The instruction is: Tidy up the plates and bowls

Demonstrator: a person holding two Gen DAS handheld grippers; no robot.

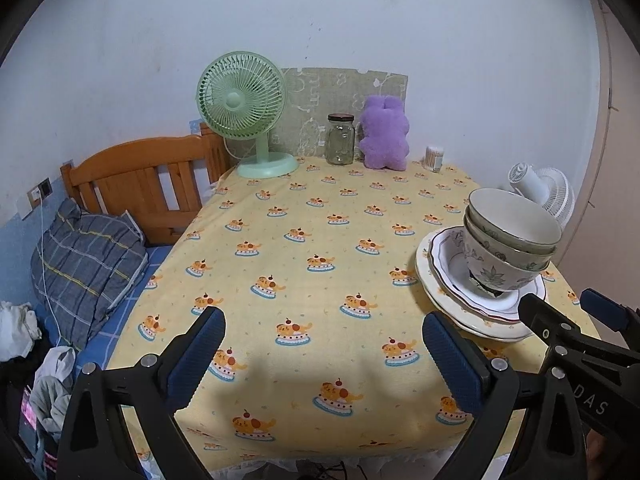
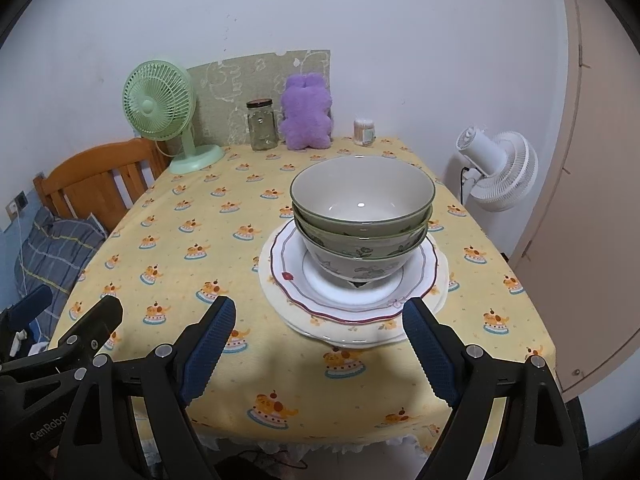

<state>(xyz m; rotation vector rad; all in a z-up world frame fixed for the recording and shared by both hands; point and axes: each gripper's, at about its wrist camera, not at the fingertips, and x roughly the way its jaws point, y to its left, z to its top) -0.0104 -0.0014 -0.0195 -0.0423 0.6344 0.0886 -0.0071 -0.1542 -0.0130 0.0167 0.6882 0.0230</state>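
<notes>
Both grippers hang low over the near edge of the table (image 2: 132,224), and neither holds anything. On the right gripper (image 2: 316,340) the jaws stand wide apart, with only cloth between the blue pads (image 2: 208,344); the stack lies just beyond their tips. On the left gripper (image 1: 324,354) the jaws gape just as wide over bare cloth, well to the left of the stack.

Just past the right gripper, near the table's right side, sit the plates (image 2: 352,304): two at least, the red-rimmed one on a cream one, whose front rim reaches toward the table edge. On them stand the bowls (image 2: 362,216), nested, two or three deep, and upright.

To my eye the stacking looks done, or close to it. If anything is left, I'd say it is to back away cleanly or nudge the pile farther from the edge. For a nudge, push low on the bottom plate, slowly, since the bowls ride high and could rock.

Farther back stand a green fan (image 2: 160,108), a jar (image 2: 262,126) and a purple plush (image 2: 306,112), all well clear.
</notes>
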